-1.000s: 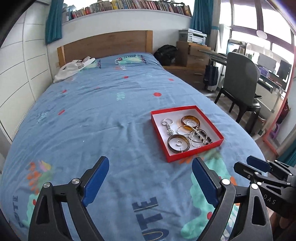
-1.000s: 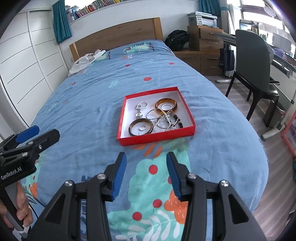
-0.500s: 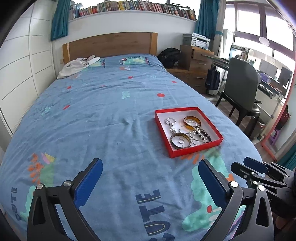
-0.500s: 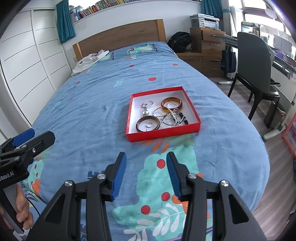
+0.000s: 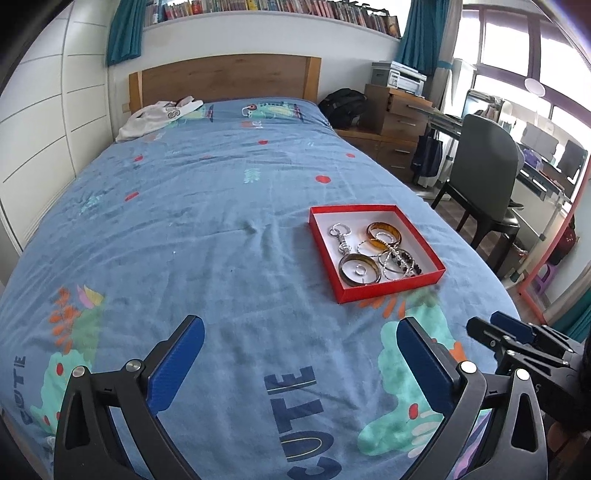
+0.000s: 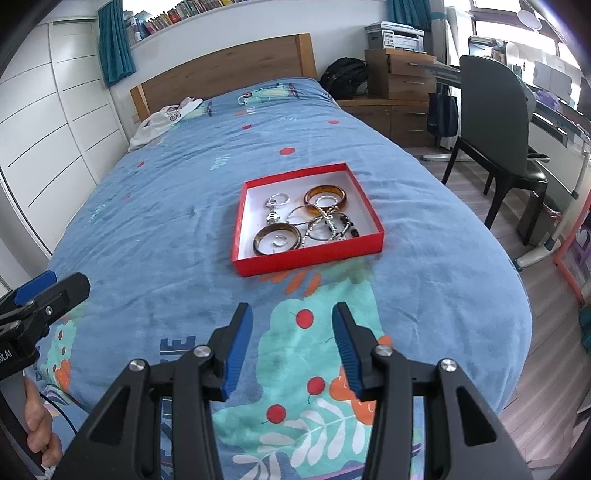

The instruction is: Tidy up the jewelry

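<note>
Jewelry piled in red box

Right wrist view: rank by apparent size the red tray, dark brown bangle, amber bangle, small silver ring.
1. Red shallow cardboard tray: largest.
2-3. Dark brown bangle and amber translucent bangle: look alike; the brown one lies nearer the camera, so unranked.
4. Small silver ring, lying inside the brown bangle: smallest.

Bright bedroom: wooden headboard, bookshelf, teal curtains, dark chair, wood floor.
</note>
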{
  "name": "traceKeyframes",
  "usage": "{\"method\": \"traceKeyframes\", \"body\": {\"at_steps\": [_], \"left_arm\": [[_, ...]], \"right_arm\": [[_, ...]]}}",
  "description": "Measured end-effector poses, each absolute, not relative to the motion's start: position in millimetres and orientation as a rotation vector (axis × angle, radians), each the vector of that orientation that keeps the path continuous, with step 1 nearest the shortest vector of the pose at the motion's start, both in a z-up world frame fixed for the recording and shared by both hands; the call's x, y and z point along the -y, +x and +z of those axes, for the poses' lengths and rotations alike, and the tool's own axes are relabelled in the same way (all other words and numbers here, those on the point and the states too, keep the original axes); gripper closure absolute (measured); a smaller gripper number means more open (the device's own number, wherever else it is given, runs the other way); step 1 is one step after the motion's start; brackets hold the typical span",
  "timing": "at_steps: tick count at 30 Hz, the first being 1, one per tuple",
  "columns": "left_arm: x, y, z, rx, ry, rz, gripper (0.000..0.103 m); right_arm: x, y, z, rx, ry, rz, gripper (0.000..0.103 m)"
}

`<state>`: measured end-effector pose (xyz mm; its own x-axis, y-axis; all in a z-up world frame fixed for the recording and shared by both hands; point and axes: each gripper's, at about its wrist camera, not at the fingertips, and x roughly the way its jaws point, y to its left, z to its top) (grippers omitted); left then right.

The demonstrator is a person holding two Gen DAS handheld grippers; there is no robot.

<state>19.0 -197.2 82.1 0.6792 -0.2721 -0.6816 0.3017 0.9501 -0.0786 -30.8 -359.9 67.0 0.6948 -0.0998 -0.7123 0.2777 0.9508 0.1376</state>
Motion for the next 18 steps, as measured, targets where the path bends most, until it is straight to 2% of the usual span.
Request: {"method": "traceKeyframes", "body": {"at_steps": [4,7,18], "left_arm": [[197.5,17.7,79.5,-0.764,0.041,-0.309,0.001],[196.2,17.6,78.4,-0.765,0.044,-0.298,0.001],[188.2,21.3,72.3,-0.793,0.021,-0.267,0.001]], "right_arm": [[361.0,-29.7,69.4,-0.767,0.24,-0.215,0.059],[361.2,-27.9,68.8,-0.767,0.235,-0.217,0.05],[360.5,-25.8,67.1,-0.766,0.227,-0.216,0.042]]}}
